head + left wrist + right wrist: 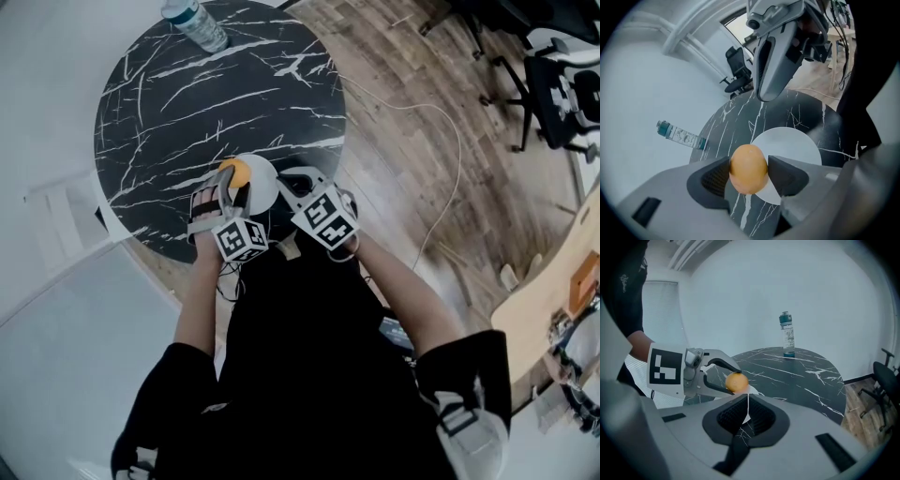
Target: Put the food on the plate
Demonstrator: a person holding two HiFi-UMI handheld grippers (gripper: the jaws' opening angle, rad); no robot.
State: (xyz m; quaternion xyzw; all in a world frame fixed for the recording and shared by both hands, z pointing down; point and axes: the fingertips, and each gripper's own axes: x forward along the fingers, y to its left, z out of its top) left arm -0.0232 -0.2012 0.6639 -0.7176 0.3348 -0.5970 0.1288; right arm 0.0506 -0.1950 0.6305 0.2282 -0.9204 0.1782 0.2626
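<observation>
An orange egg-shaped food piece (748, 168) sits pinched between the pads of my left gripper (748, 174), which is shut on it. It hangs above the near edge of a white plate (792, 145) on the black marble round table (740, 117). In the head view the food piece (236, 173) is over the plate's (264, 183) left side. My right gripper (743, 420) is shut with nothing in it, and stays just right of the plate (309, 192). From the right gripper view the food piece (736, 381) shows in the left gripper's (736, 381) jaws.
A clear water bottle (194, 23) stands at the table's far edge (788, 336). Black office chairs (562, 89) and a white cable (441, 169) are on the wooden floor to the right. A light wooden desk (553, 300) is at the far right.
</observation>
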